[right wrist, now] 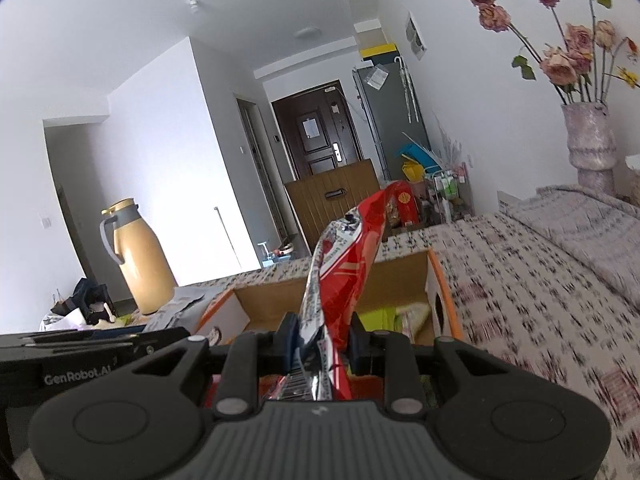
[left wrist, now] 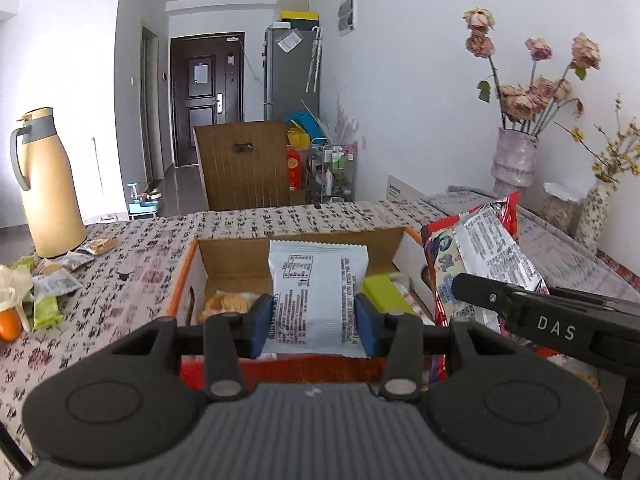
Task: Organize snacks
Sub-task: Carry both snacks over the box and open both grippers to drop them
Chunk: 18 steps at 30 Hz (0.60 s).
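The left gripper (left wrist: 315,328) holds a pale blue-white snack packet (left wrist: 316,296) upright between its blue-padded fingers (left wrist: 262,326), which press in on both side edges. The packet is a flat, matte pillow pouch with crimped, serrated seals at top and bottom and dense black print plus a boxed table on its back. It hangs just over the open cardboard box (left wrist: 298,250), above the near wall.

The right gripper (right wrist: 325,346) has its fingers pinched tight on a red snack bag (right wrist: 344,276), a glossy, crinkled foil bag with a silvery printed back, twisted and standing tall above the box (right wrist: 404,276). In the left wrist view this bag (left wrist: 480,256) rises at the right of the box, beside the right gripper's black body (left wrist: 532,314).

The box is plain brown corrugated board inside, with orange edges and white outer faces. In it lie a clear-wrapped golden biscuit (left wrist: 226,303) and a yellow-green pack (left wrist: 385,294). The surface (left wrist: 132,280) wears a cloth with a small dark floral print. At its left end stand a smooth beige thermos jug (left wrist: 46,184) with a grey handle, loose small wrappers (left wrist: 56,282) and an orange (left wrist: 9,324). A rough pinkish vase (left wrist: 514,158) of dried roses stands at the far right
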### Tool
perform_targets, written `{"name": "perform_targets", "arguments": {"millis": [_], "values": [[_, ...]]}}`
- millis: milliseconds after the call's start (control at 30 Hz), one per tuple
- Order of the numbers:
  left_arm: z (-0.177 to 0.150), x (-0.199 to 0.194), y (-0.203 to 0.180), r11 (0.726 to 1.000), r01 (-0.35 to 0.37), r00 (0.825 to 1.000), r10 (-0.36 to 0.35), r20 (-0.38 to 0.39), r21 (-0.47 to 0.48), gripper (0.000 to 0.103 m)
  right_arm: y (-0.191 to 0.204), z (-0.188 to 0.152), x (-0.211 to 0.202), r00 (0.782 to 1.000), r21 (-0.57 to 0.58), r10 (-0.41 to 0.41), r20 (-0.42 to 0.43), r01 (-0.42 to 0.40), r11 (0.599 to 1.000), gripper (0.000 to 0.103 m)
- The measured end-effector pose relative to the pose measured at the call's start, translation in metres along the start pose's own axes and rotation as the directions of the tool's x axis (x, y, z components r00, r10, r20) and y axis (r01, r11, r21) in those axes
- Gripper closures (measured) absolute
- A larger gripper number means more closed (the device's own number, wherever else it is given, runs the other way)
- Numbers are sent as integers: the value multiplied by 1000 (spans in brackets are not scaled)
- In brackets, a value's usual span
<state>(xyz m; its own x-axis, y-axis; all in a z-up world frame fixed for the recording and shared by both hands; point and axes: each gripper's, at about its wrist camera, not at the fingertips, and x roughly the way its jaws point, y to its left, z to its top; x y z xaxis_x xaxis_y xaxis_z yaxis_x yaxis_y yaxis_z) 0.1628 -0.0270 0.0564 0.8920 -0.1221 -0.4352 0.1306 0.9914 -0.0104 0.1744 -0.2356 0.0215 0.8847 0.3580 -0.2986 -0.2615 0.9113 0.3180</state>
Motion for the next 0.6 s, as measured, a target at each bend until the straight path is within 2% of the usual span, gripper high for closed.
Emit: {"name": "perform_targets", "arguments": {"millis": [333, 600], "values": [[24, 48, 15, 999, -33, 999, 33, -8, -22, 59, -12, 25, 68, 999, -1, -24, -29, 24, 1000, 79], [18, 92, 33, 995, -66, 996, 62, -62, -69, 59, -23, 18, 118, 995, 23, -57, -78, 59, 998, 79]]}}
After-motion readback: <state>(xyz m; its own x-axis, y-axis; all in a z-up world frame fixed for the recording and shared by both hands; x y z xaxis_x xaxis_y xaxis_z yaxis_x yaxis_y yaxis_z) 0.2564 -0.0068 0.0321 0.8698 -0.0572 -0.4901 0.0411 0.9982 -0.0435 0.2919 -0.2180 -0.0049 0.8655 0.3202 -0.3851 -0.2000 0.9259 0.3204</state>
